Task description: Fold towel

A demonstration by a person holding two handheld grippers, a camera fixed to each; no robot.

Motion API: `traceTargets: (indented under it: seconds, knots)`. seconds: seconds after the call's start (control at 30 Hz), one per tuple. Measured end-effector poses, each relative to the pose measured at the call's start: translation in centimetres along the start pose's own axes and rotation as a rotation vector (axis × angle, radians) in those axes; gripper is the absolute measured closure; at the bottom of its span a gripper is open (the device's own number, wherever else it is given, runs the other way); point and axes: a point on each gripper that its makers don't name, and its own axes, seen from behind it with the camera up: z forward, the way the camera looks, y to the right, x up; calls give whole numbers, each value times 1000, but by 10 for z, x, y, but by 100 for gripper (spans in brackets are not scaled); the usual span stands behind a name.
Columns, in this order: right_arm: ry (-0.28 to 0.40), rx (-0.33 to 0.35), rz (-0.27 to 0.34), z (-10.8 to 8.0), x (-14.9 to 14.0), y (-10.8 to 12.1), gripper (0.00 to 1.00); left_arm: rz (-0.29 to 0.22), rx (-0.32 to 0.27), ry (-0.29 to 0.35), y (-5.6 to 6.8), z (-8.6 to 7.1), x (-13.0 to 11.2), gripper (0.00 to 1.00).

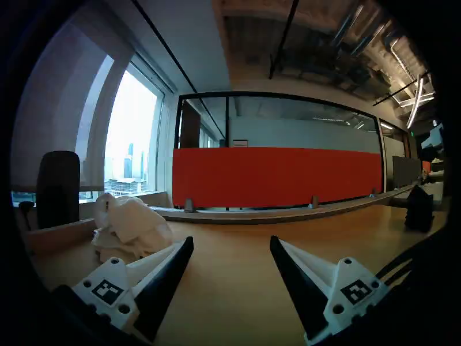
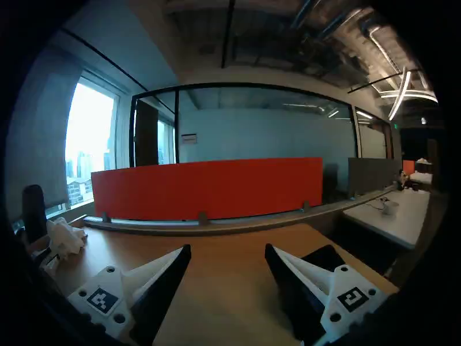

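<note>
A crumpled white towel (image 1: 129, 228) lies in a heap on the wooden desk (image 1: 242, 277), left of centre in the left gripper view. My left gripper (image 1: 230, 245) stands open just above the desk, its left finger close beside the towel, nothing between the fingers. In the right gripper view the same towel (image 2: 64, 237) sits small at the far left. My right gripper (image 2: 227, 251) is open too, over bare desk (image 2: 230, 288), well to the right of the towel.
A red partition screen (image 1: 276, 176) runs along the desk's far edge. A black chair back (image 1: 57, 187) stands left by the window. A black object (image 1: 419, 209) sits on the desk at right. A dark flat item (image 2: 317, 256) lies near my right finger. A white desk (image 2: 397, 219) with a cup stands beyond.
</note>
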Motion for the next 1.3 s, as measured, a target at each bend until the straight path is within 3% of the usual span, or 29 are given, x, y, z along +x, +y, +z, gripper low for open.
traceTargets:
  seconds: [0.7,1.0,1.3]
  knots:
    - [18,16,-1,5,4,-4,0,8,22,-68,-7,8,-18,1]
    - [53,45,-41,16,9,-10,0,10,22,-70,-6,8,-20,1]
    - [88,72,-56,31,-6,-12,0,9,22,-69,-7,7,-21,1]
